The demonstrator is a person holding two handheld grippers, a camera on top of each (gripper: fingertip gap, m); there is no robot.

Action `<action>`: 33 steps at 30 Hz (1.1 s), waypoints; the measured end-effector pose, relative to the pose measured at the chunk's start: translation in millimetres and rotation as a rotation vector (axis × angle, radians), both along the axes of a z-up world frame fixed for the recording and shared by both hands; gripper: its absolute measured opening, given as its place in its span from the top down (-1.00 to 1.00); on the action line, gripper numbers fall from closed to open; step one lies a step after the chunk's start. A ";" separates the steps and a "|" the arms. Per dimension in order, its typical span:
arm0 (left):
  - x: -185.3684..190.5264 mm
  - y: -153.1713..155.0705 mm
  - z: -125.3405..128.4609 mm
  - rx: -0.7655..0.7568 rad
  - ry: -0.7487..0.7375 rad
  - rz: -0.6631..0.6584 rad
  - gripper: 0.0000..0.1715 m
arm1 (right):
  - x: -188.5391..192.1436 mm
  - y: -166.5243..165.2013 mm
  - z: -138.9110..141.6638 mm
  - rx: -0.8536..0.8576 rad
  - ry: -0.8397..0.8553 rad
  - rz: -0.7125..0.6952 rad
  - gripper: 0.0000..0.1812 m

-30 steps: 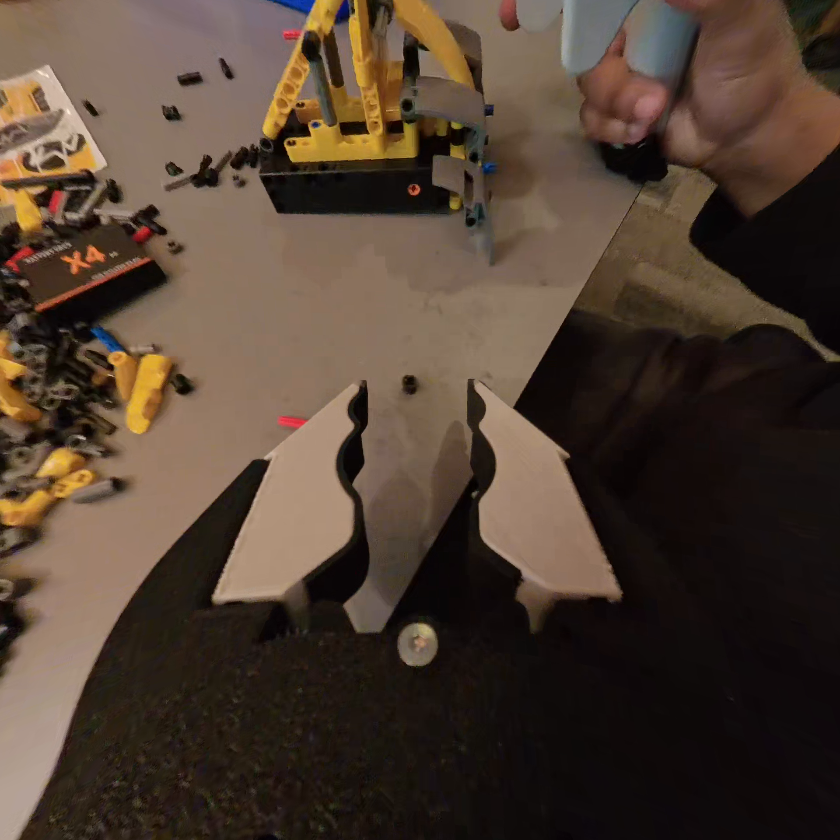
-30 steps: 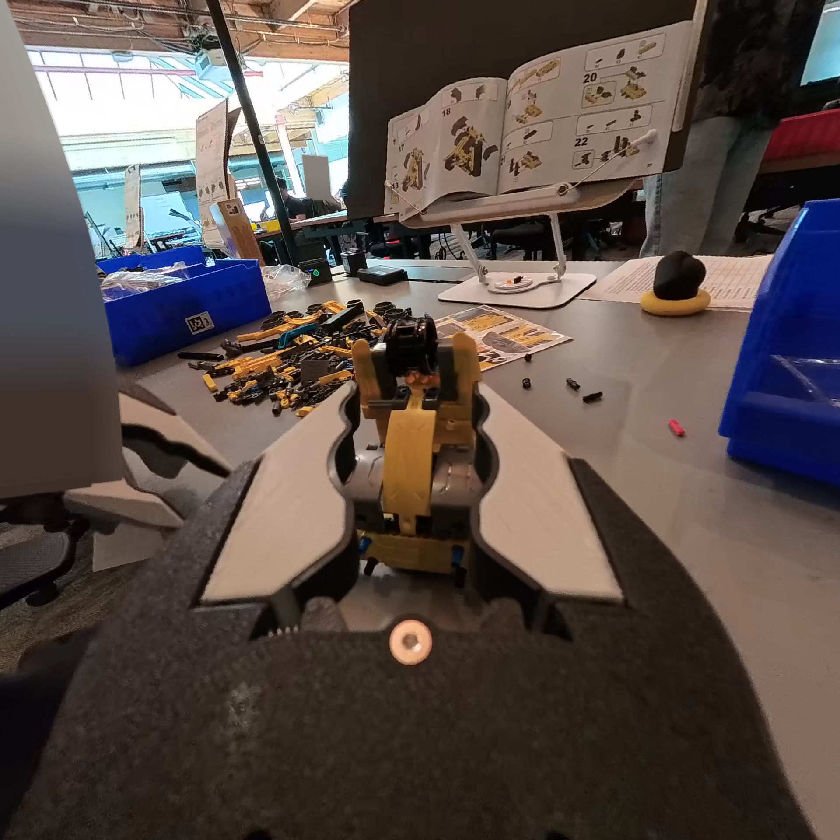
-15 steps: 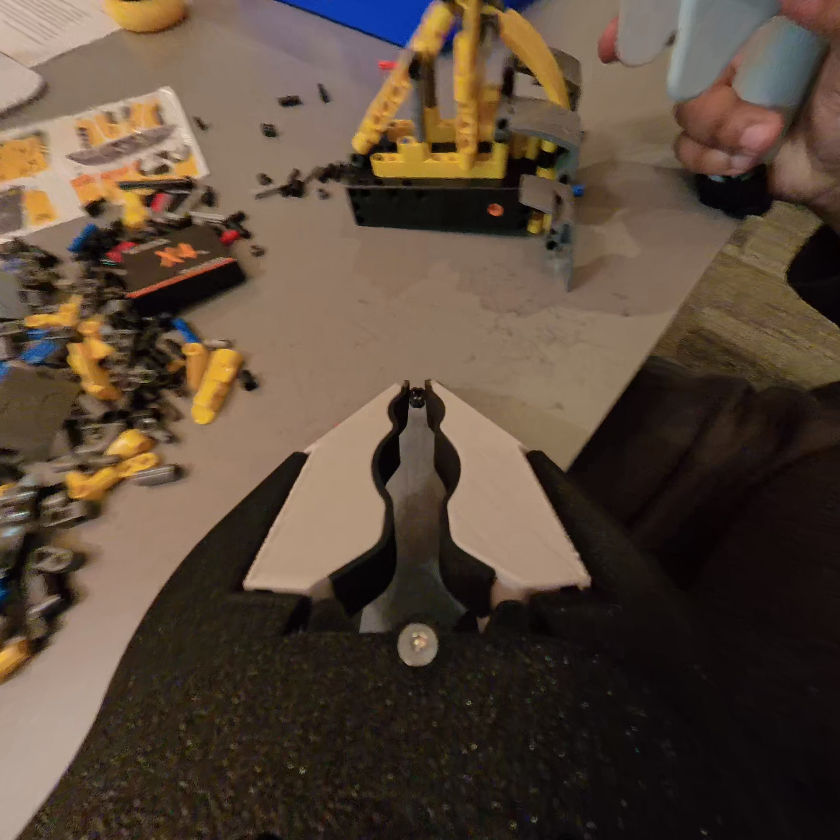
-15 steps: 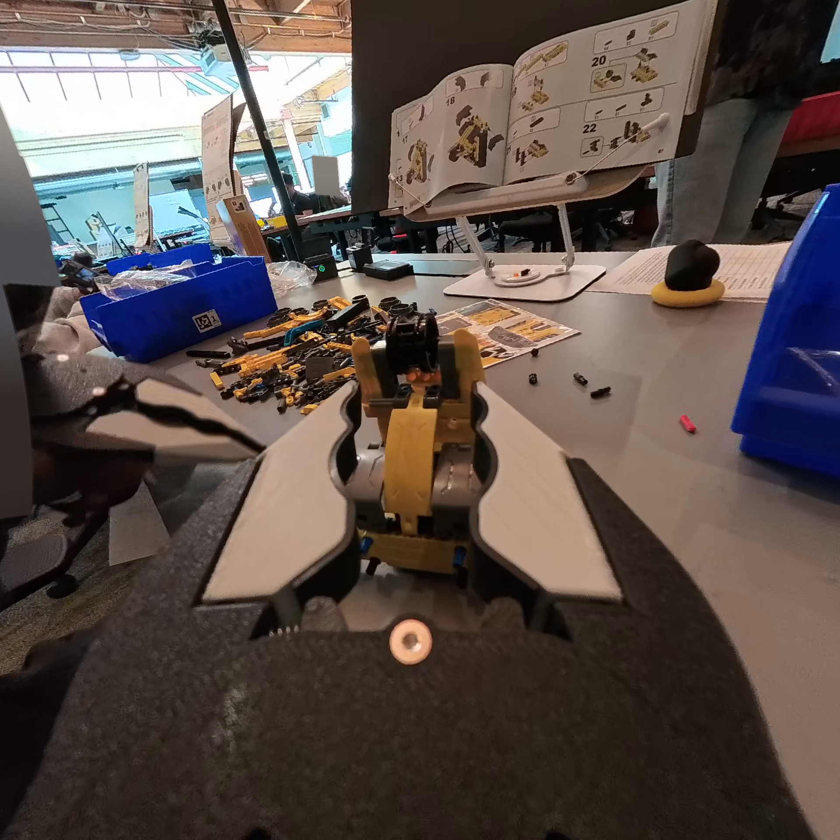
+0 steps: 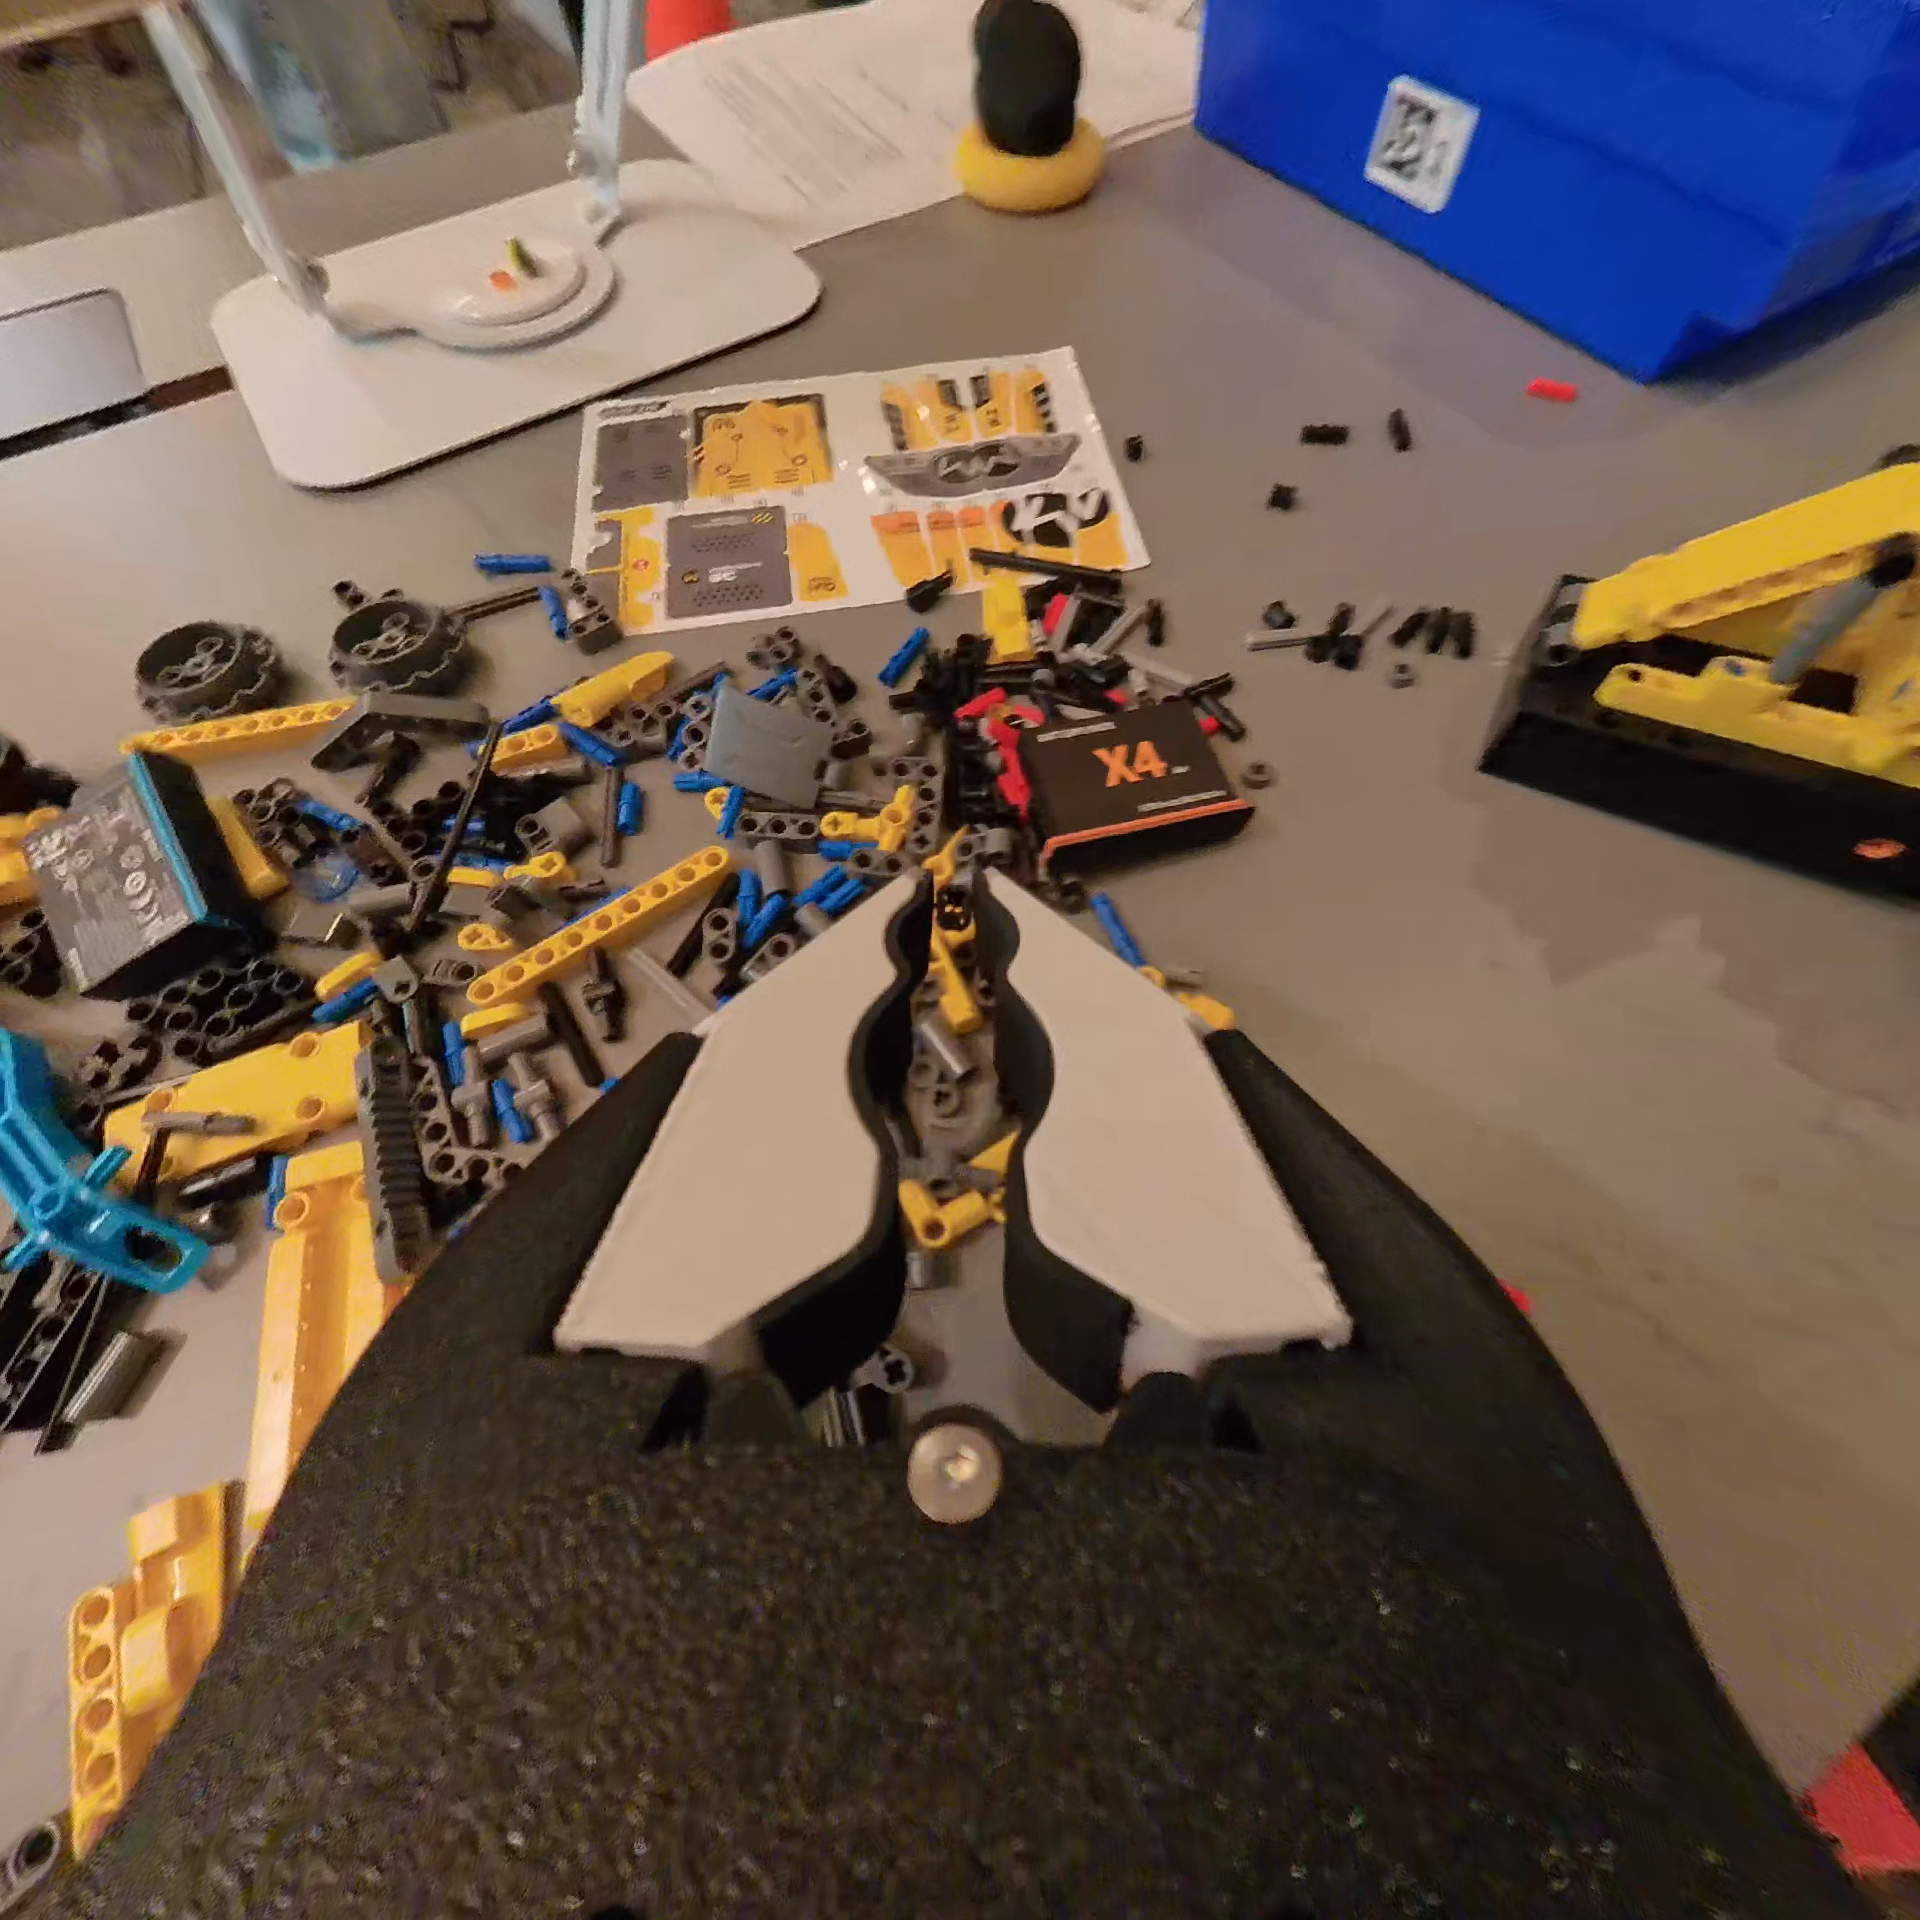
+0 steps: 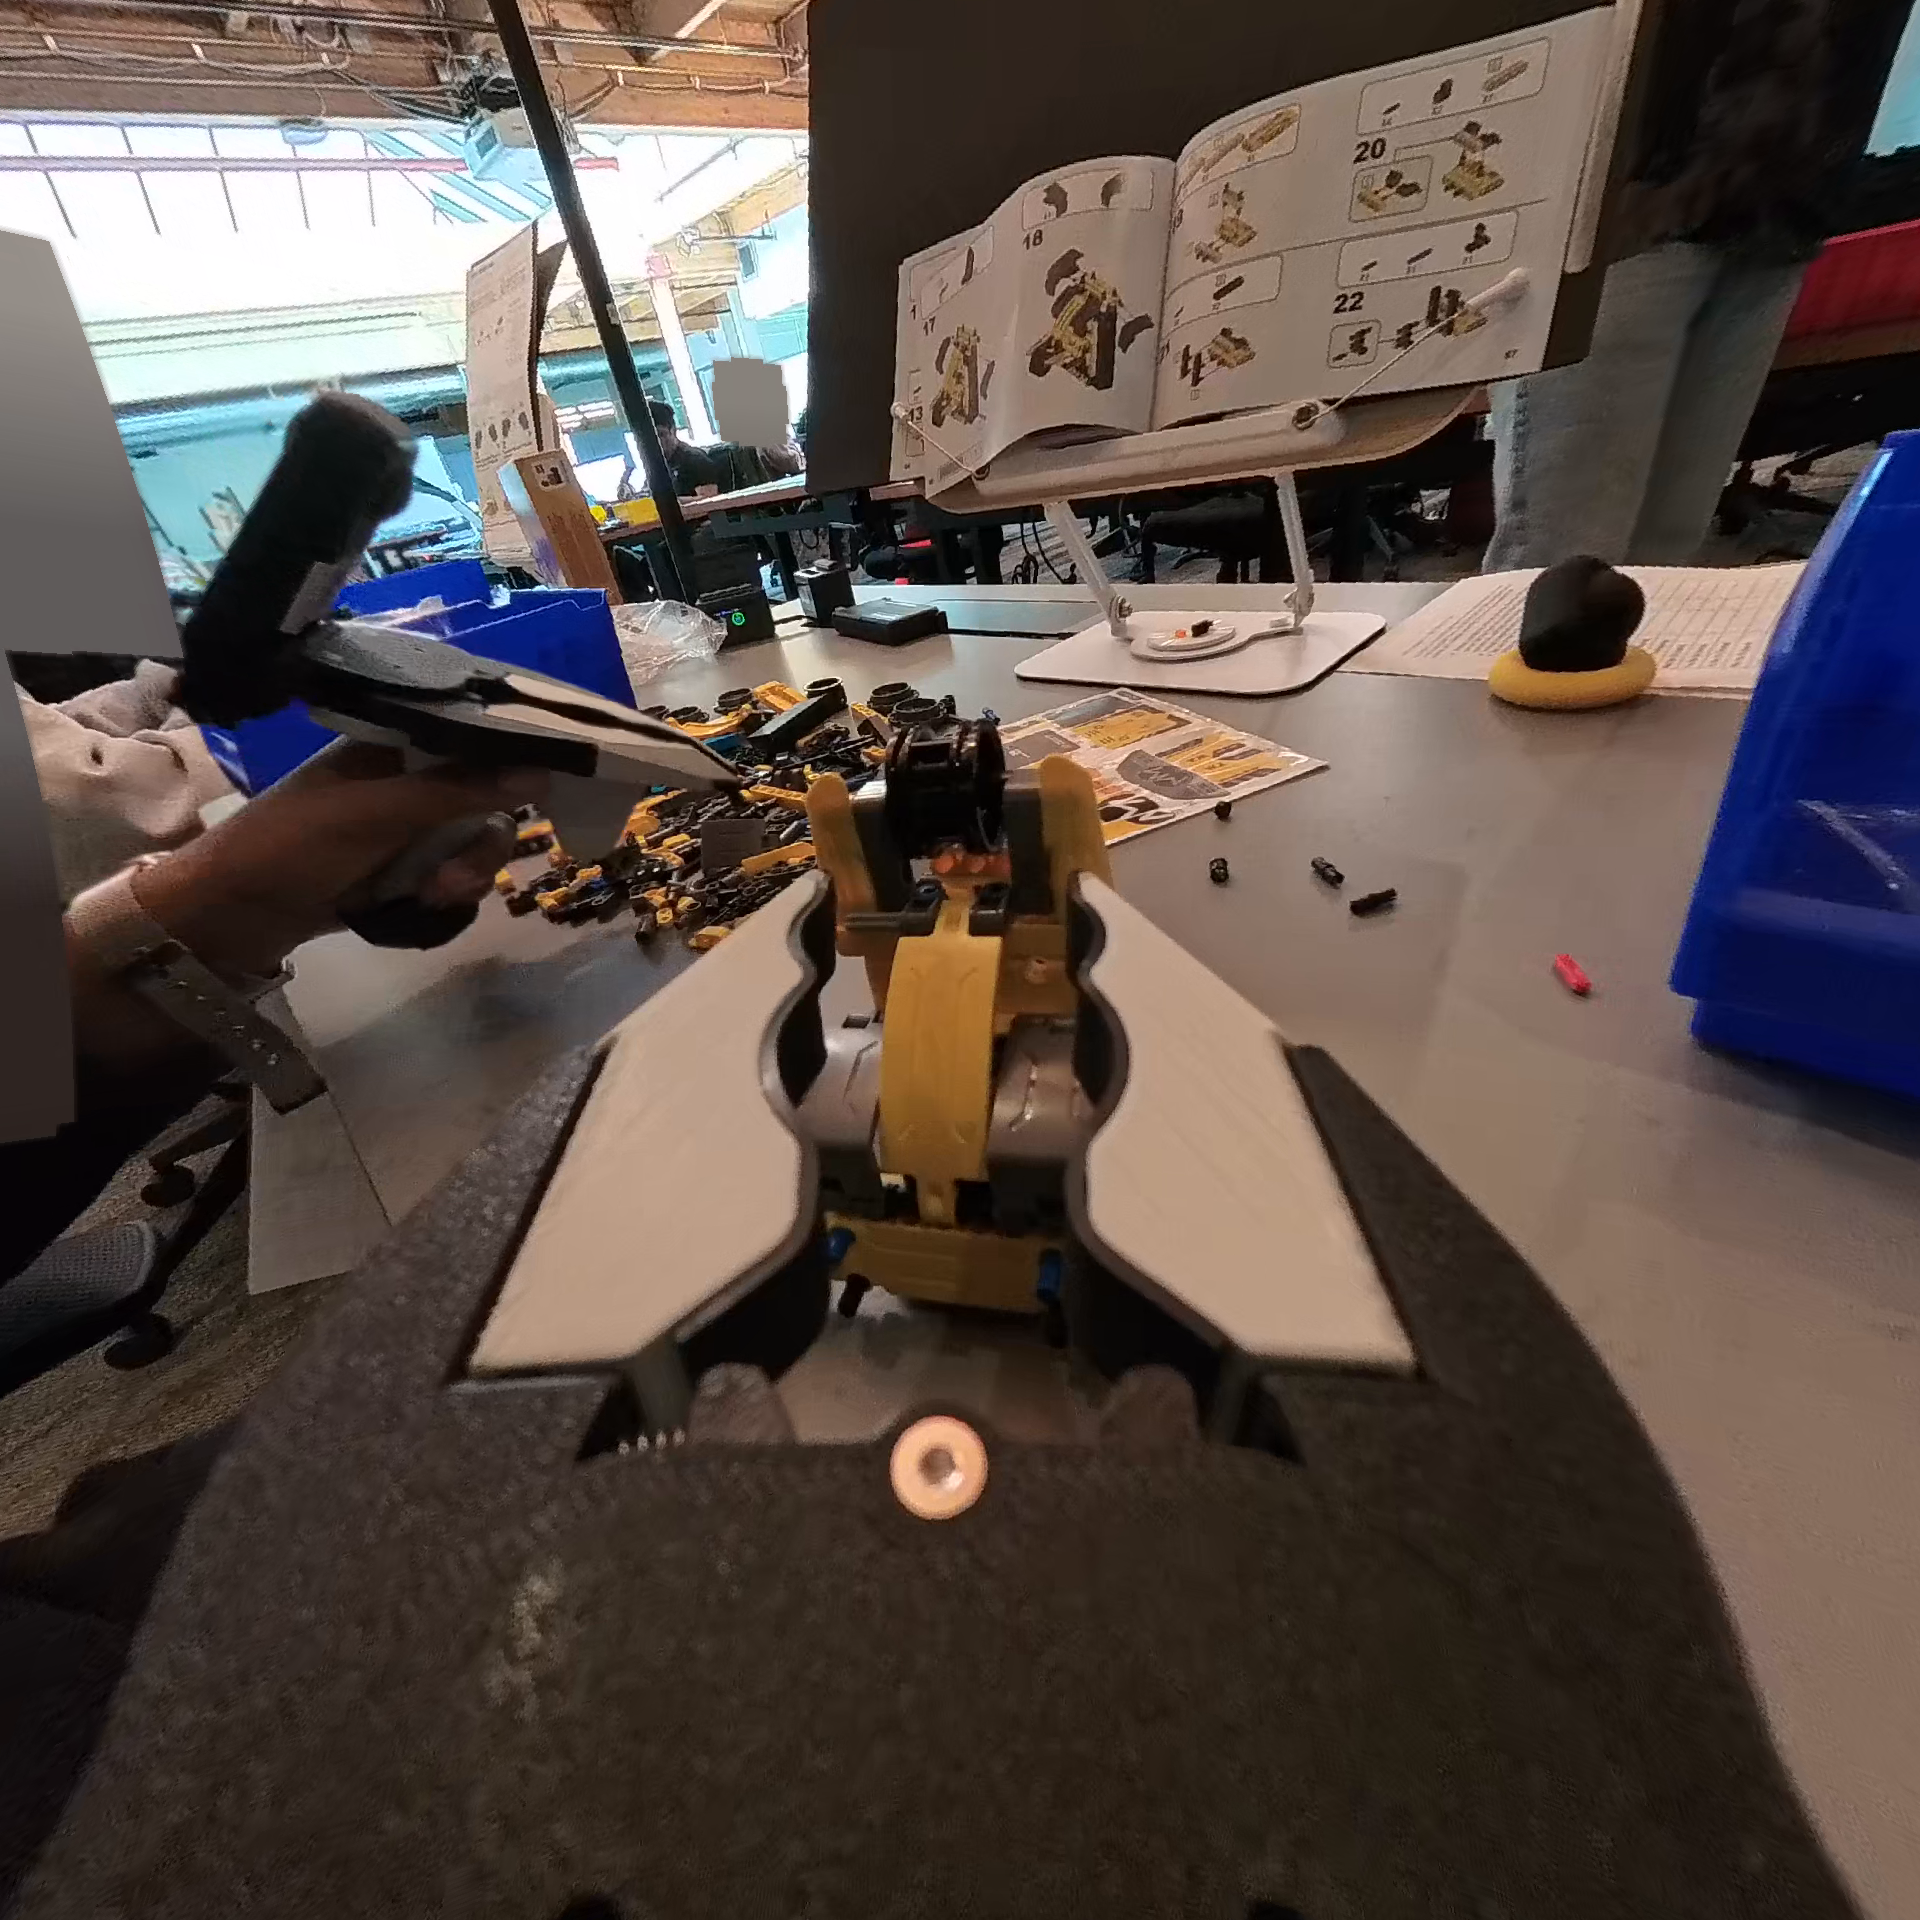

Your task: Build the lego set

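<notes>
My left gripper (image 5: 956, 902) is shut on a small black pin (image 5: 954, 910) pinched at its fingertips. It hovers over a pile of loose yellow, black and blue building parts (image 5: 582, 935). It also shows in the right wrist view (image 6: 717, 771), held by a hand at the left and pointing at the pile. My right gripper (image 6: 951, 894) is shut on a yellow, grey and black brick model (image 6: 940, 1049) that stands on the grey table (image 6: 1455, 1143). The model also shows at the right edge of the left wrist view (image 5: 1725, 717).
A blue bin (image 5: 1558, 177) stands at the back right. An open instruction booklet (image 6: 1226, 281) rests on a white stand (image 5: 499, 312). A sticker sheet (image 5: 862, 488), a black box with orange trim (image 5: 1132, 795) and several stray pins (image 6: 1330, 883) lie on the table. Spacing between my two grippers at the tips: around 25 cm.
My left gripper shut on the small black pin near the table edge, lifted it and swung left over the parts pile. My right gripper still holds the model in place.
</notes>
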State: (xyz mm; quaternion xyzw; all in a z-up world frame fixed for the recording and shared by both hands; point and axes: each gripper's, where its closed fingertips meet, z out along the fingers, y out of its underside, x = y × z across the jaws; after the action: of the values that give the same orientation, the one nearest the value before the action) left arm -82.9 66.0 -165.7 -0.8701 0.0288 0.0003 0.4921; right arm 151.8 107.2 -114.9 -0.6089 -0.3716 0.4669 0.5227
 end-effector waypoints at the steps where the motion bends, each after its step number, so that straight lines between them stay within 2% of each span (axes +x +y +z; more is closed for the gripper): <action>1: -6.9 0.5 -2.9 -0.004 0.005 0.044 0.88 | 0.0 0.0 0.0 0.001 0.000 0.000 0.52; 2: -14.6 0.2 -3.9 0.003 0.007 0.099 0.70 | 0.0 0.1 0.0 0.000 0.000 0.000 0.52; 3: -15.1 -1.9 -3.5 0.014 -0.003 0.107 0.65 | 0.0 0.3 -0.1 -0.002 0.001 0.000 0.53; 7: 1.4 -24.7 2.6 0.073 -0.062 0.089 0.56 | 0.6 1.5 0.1 -0.017 0.009 0.003 0.53; 12: 82.8 -67.5 -9.5 0.013 -0.111 -0.207 0.56 | 0.6 2.5 -0.2 -0.033 0.014 0.010 0.53; 16: 113.1 -81.1 -32.5 -0.076 -0.014 -0.279 0.56 | 0.4 0.7 0.8 -0.038 0.025 0.030 0.53; 19: 107.2 -75.2 -47.2 -0.119 0.075 -0.236 0.56 | 0.0 0.0 0.8 -0.042 0.026 0.039 0.53; 21: 107.9 -71.2 -50.7 -0.131 0.040 -0.236 0.60 | 0.2 -0.1 1.1 -0.041 0.028 0.039 0.53; 24: 105.7 -70.8 -51.7 -0.155 -0.002 -0.229 0.97 | 0.8 0.0 1.8 -0.038 0.032 0.037 0.53; 28: 100.4 -73.2 -50.8 -0.159 -0.014 -0.211 0.97 | 1.0 0.8 1.7 -0.046 0.036 0.038 0.53; 30: 88.2 -70.3 -42.0 -0.120 0.036 -0.178 0.97 | 1.0 0.6 1.8 -0.046 0.037 0.039 0.53; 33: 51.0 -56.8 -12.4 -0.014 0.092 -0.065 0.97 | 1.0 -0.1 2.3 -0.039 0.037 0.040 0.53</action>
State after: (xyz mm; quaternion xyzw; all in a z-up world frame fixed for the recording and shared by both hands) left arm -32.0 9.2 -178.1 -0.8712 0.0797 0.0238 0.4839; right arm 152.8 107.1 -112.6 -0.6026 -0.3648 0.4954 0.5083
